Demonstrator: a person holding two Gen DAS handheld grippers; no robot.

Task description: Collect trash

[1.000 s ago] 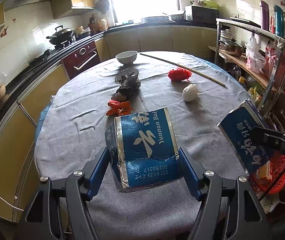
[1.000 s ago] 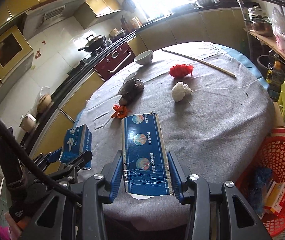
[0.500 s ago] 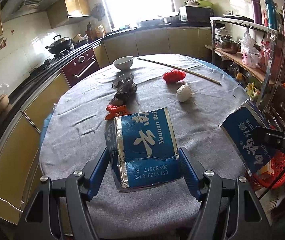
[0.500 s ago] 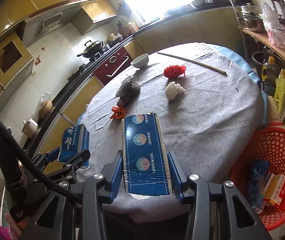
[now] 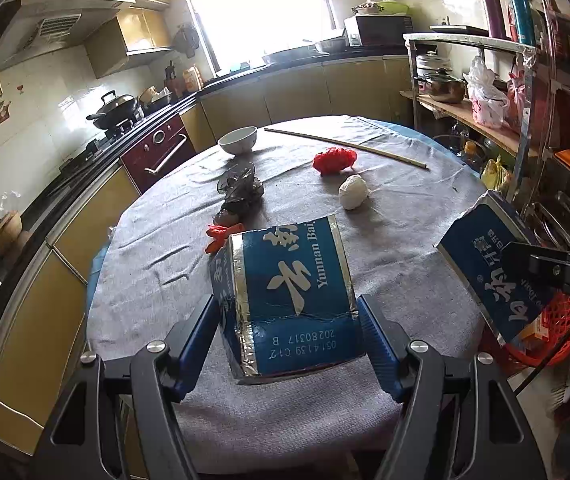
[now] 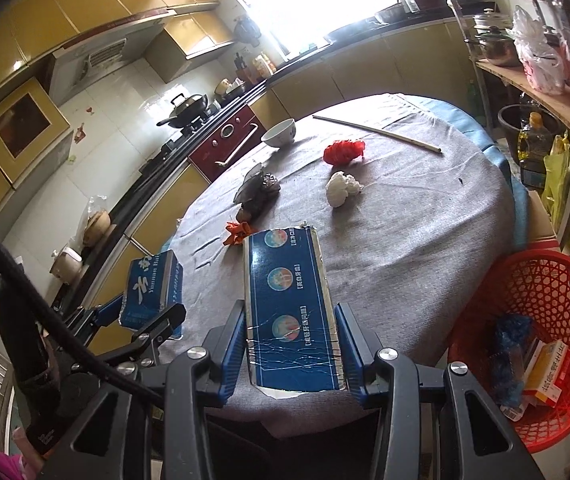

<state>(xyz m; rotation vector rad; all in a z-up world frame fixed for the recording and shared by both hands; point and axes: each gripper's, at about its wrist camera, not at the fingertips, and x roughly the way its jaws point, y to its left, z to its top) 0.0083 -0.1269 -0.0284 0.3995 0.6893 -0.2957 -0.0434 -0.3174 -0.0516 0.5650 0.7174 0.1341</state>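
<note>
My left gripper (image 5: 289, 320) is shut on a torn blue and silver carton piece (image 5: 289, 292), held above the near edge of the round table (image 5: 157, 248). In the right wrist view that piece (image 6: 151, 288) shows at lower left. My right gripper (image 6: 291, 336) is shut on a long flat blue carton piece (image 6: 291, 300); the left wrist view catches it (image 5: 489, 268) at the right. On the cloth lie an orange scrap (image 6: 237, 233), a dark crumpled wrapper (image 6: 259, 192), a white paper ball (image 6: 341, 188) and a red wad (image 6: 343, 151).
A red mesh basket (image 6: 545, 280) holding small boxes stands on the floor at the table's right. A white bowl (image 6: 280, 133) and a long thin stick (image 6: 377, 133) lie at the far side. A metal shelf rack (image 5: 465, 104) crowds the right; counters and a stove line the left.
Both grippers, still gripping their carton pieces, have drawn back from the table, so the table looks smaller and farther. The red basket shows more fully in the right wrist view.
</note>
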